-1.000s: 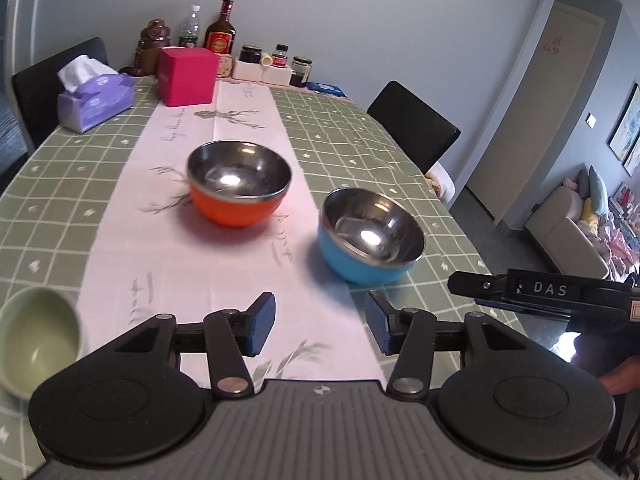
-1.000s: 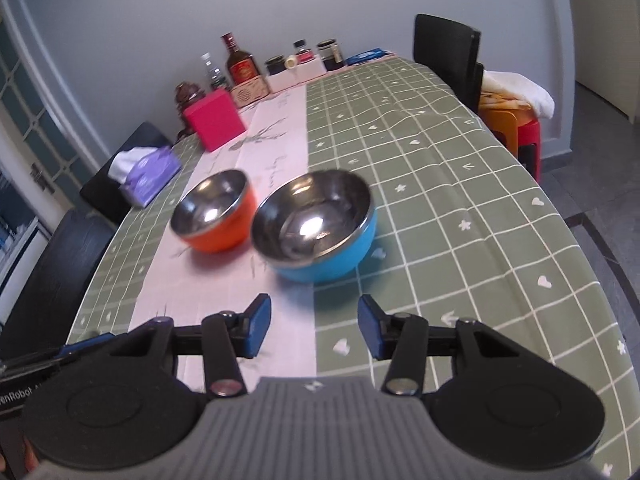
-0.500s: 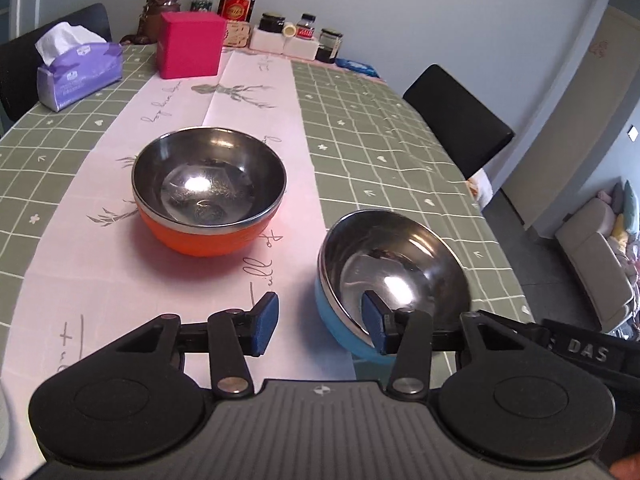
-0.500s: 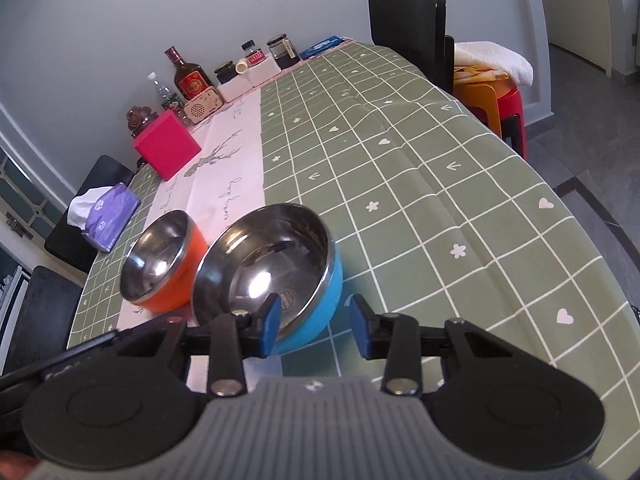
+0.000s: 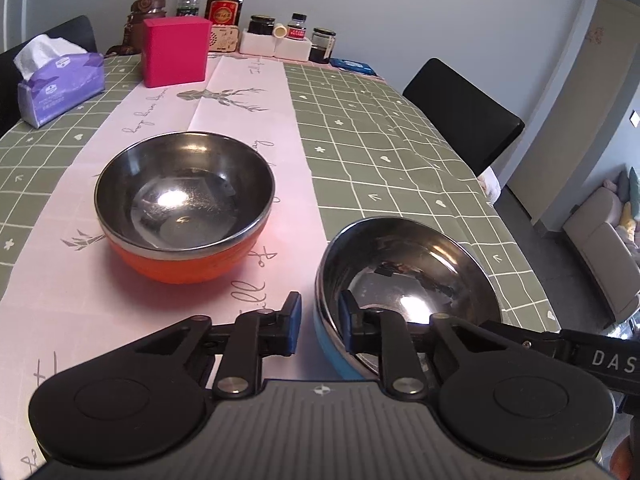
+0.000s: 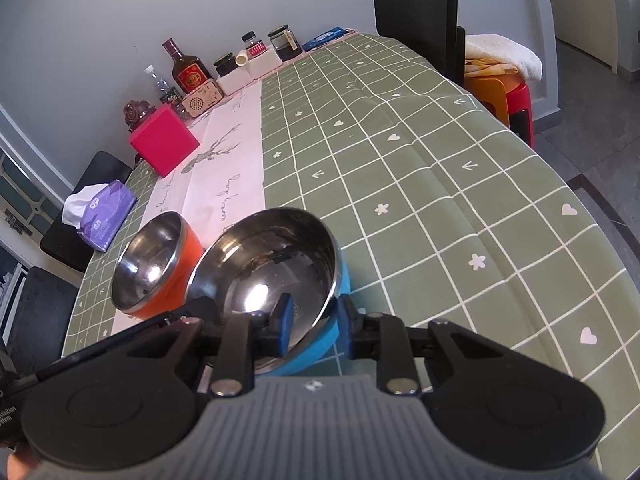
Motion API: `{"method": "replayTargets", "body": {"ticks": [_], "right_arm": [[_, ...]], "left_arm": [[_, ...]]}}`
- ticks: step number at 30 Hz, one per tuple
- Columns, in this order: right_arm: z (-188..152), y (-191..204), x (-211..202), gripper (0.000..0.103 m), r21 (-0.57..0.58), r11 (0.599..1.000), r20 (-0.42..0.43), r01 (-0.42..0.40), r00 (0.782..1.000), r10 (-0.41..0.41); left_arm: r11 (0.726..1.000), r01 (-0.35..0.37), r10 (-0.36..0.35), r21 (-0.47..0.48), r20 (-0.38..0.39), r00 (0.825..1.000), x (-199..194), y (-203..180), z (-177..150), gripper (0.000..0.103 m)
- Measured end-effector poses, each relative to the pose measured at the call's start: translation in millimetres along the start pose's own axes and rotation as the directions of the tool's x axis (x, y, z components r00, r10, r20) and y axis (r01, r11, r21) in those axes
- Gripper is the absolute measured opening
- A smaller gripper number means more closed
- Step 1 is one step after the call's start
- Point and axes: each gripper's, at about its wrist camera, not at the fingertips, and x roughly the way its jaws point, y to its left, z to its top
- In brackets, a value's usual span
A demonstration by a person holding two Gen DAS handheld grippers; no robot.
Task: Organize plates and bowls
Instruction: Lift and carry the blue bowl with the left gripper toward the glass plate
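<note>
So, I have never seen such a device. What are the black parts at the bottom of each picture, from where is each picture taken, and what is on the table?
There is no robot here. A person holds a hand tool in each hand; each tool has two fingers and a wide-angle camera looking forward along them. The black parts at the bottom are the tools themselves.

One picture comes from the left gripper, the other from the right gripper. Both have just been closing, and each now pinches the rim of the same blue bowl, one finger inside and one outside, on opposite sides.

Beside it on the table stands an orange bowl, untouched. Further back are a pink box, a tissue pack, bottles and jars.
</note>
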Motion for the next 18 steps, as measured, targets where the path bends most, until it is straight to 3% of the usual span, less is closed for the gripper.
{"method": "replayTargets", "body": {"ticks": [1, 10, 18], "right_arm": [[0.1, -0.7, 0.5, 0.013, -0.001, 1.0, 0.001, 0.005, 1.0, -0.005], [-3.2, 1.9, -6.0, 0.01, -0.012, 1.0, 0.005, 0.013, 1.0, -0.013], [-15.4, 14.2, -28.5, 0.009, -0.037, 0.999, -0.011, -0.015, 1.0, 0.014]], "left_arm": [[1.0, -0.001, 0.001, 0.015, 0.0, 1.0, -0.5, -2.8, -0.3, 0.014], [0.999, -0.029, 0.03, 0.022, -0.01, 1.0, -13.2, -8.0, -5.3, 0.014], [0.999, -0.043, 0.043, 0.017, 0.001, 0.999, -52.0, -5.3, -12.2, 0.014]]}}
